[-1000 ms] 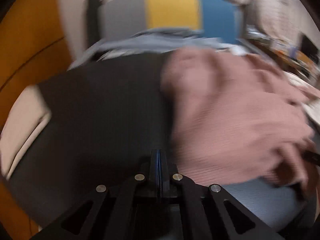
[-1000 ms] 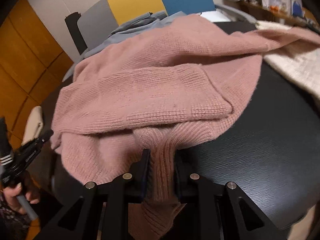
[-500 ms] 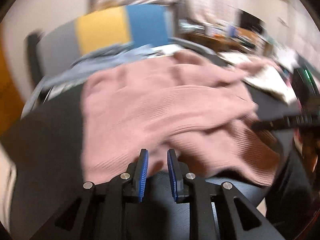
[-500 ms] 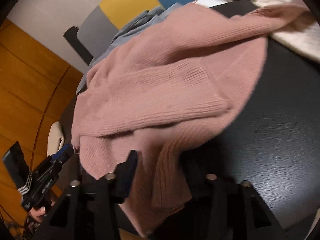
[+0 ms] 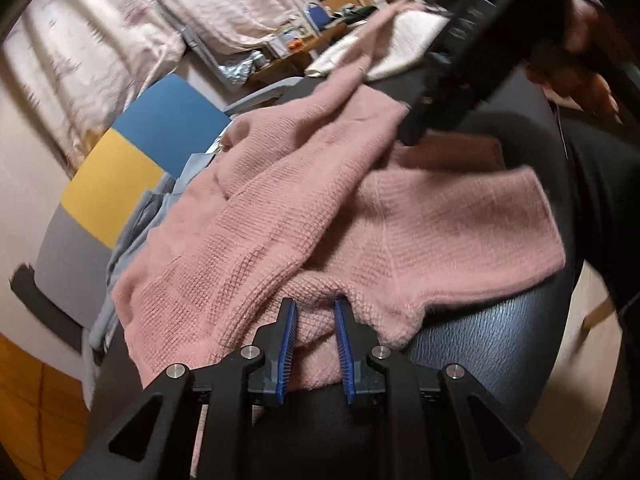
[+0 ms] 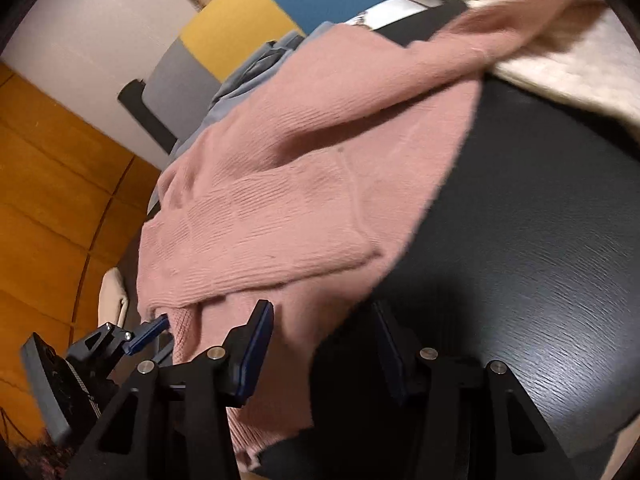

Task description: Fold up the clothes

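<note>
A pink knitted sweater lies rumpled across a round black table, partly folded over itself, with one sleeve stretching away toward the far side. In the left wrist view, the left gripper has its two blue-padded fingers parted a moderate way, and a ribbed edge of the sweater sits in the gap between them; the pads do not press the cloth. Beyond the fingertips the sweater spreads up and to the right. Far ahead and to the right, the other gripper's black body crosses the frame, held by a hand. In the right wrist view, the right gripper stands wide apart, its fingers holding nothing; the sweater's lower hem hangs over the table's near edge between them and just left of the middle. Bare black tabletop lies ahead of the right-hand finger. A cream knitted garment lies far ahead to the right, under the pink sleeve. Behind the sweater, a grey-blue garment is draped by a chair with grey, yellow and blue panels.
</note>
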{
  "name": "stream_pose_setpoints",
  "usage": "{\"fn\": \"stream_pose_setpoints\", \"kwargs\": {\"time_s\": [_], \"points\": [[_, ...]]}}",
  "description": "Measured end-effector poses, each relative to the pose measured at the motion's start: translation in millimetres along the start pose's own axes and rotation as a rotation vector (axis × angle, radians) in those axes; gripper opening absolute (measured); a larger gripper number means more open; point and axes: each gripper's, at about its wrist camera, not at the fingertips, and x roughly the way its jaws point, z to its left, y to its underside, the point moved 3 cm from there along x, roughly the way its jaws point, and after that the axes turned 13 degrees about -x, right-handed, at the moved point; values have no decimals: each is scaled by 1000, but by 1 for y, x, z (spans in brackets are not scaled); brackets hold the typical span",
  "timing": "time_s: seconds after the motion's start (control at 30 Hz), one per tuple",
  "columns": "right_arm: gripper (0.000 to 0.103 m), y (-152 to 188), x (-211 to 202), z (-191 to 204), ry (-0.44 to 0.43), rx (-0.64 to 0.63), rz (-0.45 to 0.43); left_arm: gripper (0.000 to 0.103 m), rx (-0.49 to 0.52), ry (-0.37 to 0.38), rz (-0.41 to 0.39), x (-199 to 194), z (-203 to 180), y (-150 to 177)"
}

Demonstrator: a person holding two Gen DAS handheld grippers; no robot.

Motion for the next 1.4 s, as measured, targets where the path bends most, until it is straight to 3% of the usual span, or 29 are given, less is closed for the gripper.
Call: {"fn": "stream_pose_setpoints", "kwargs": {"time_s": [0.1,0.13,0.17,0.2,0.3,0.4,0.53,0.7,0.83,0.9,1.07,1.3,1.4], "points": [[52,-9,20,22,18,-59,9,19,73,-7,11,3,-6,3],[46,-10,23,26,38,-89,12,19,85,-10,0,-2,-8,4],[36,-11,26,30,65,-121,17,19,88,2,-21,-8,-8,1],[13,-10,28,32,89,-146,29,19,87,15,-55,-15,-8,-1],[13,-6,26,21,51,-90,23,19,85,56,-155,-36,-8,-8],[12,-2,22,10,8,-33,14,22,161,66,-156,-38,-16,-2],[12,-1,21,10,19,-59,25,22,193,50,-160,-36,-14,5],[12,0,24,13,8,-47,28,22,296,72,-79,-24,-17,18],[12,-4,26,12,-21,-9,32,22,418,-9,-79,-13,-12,28],[12,-5,27,14,-15,-11,34,22,422,-63,-100,-5,-8,21],[12,-6,28,18,1,-18,47,18,700,-68,-141,9,-26,34],[12,-10,34,20,-5,-2,58,18,928,-68,-135,18,-21,49],[12,-9,32,19,-9,-1,57,21,765,-8,-103,12,-20,29]]}}
